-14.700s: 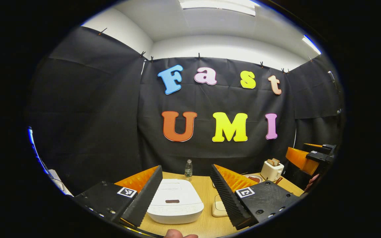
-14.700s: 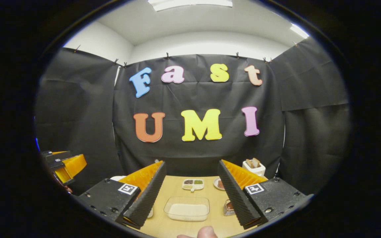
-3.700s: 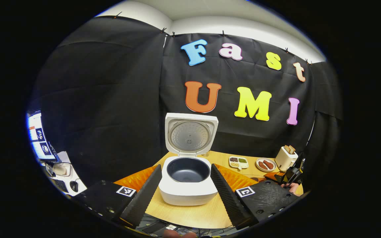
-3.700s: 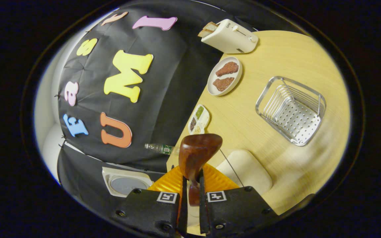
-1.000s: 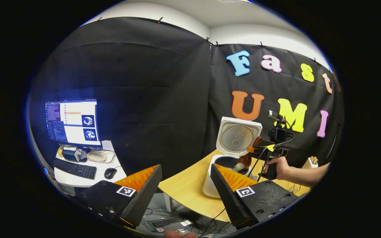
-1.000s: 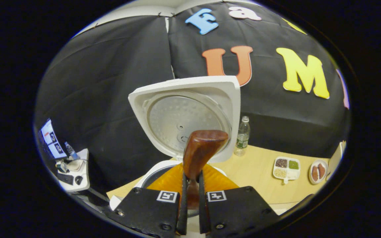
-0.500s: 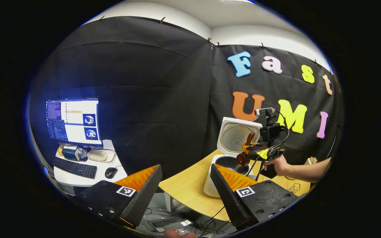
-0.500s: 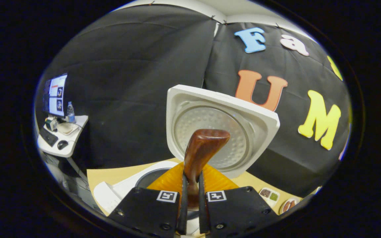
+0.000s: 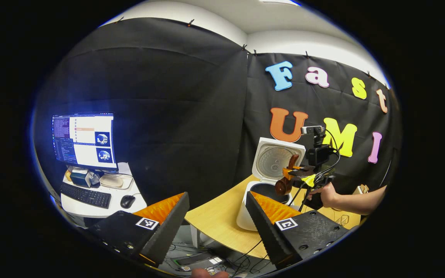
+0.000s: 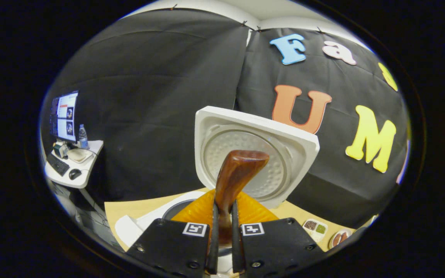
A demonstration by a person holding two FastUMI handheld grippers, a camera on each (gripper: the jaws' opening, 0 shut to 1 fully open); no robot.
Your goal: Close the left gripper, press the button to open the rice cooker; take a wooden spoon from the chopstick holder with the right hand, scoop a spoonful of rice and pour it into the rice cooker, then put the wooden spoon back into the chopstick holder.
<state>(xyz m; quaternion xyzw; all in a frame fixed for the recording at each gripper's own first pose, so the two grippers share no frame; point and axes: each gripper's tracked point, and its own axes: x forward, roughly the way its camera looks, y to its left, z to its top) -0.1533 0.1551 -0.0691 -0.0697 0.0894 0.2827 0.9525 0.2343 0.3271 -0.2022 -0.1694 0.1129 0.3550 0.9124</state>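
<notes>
The right hand-held gripper has its two fingers clamped tight on the handle of the wooden spoon, whose bowl sticks up in front of the raised lid of the rice cooker. The cooker stands open on the wooden counter, its dark inner pot just beyond the fingers. Whether any rice remains in the spoon cannot be told, since only the back of the bowl shows.

In the left gripper view, the left hand-held gripper is held wide open with nothing between its fingers, off the near edge of the counter. Farther off, a hand holds the right hand-held gripper over the open rice cooker, with the wooden spoon hanging above the pot in front of the upright lid.

A small divided dish and a plate sit on the counter to the right. A side desk carries a lit monitor, a keyboard and a mouse.
</notes>
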